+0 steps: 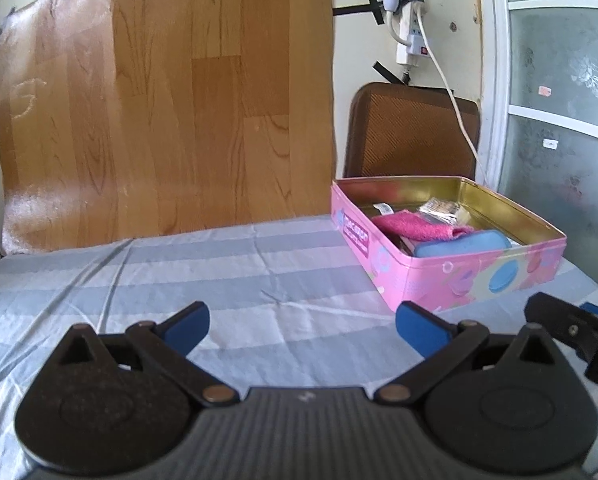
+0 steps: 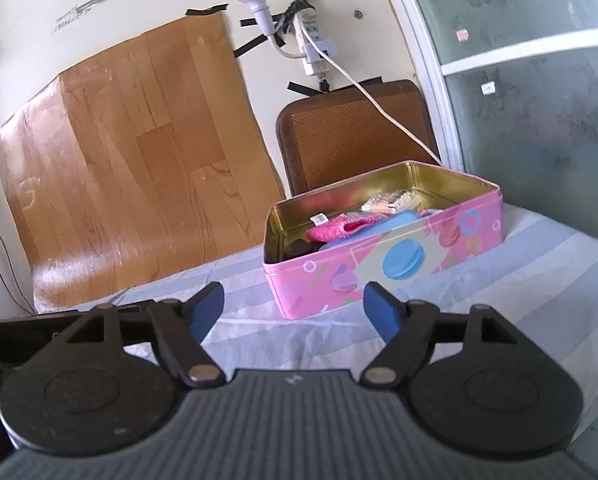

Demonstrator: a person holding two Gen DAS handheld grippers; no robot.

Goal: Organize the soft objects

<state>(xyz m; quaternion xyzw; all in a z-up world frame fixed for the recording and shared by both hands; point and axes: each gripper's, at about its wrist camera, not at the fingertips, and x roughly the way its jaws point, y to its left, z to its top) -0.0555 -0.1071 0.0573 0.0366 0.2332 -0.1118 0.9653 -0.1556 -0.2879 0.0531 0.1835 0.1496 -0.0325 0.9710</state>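
Left tool [image 1: 302, 323] with blue pads spread apart and empty, right tool [image 2: 295, 307] likewise spread and empty, both above striped grey-blue cloth-covered tabletop [image 1: 179, 264], pink rectangular tin box [image 2: 383, 256] ahead holding fuzzy pink cloth [image 2: 331, 229] and blue soft pad [image 1: 461, 244]

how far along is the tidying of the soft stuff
Looks nearly done: pink cloth and blue pad already lie in the pink tin. Left hand-held gripper and right hand-held gripper are open, holding nothing. No loose soft items show on the striped sheet.
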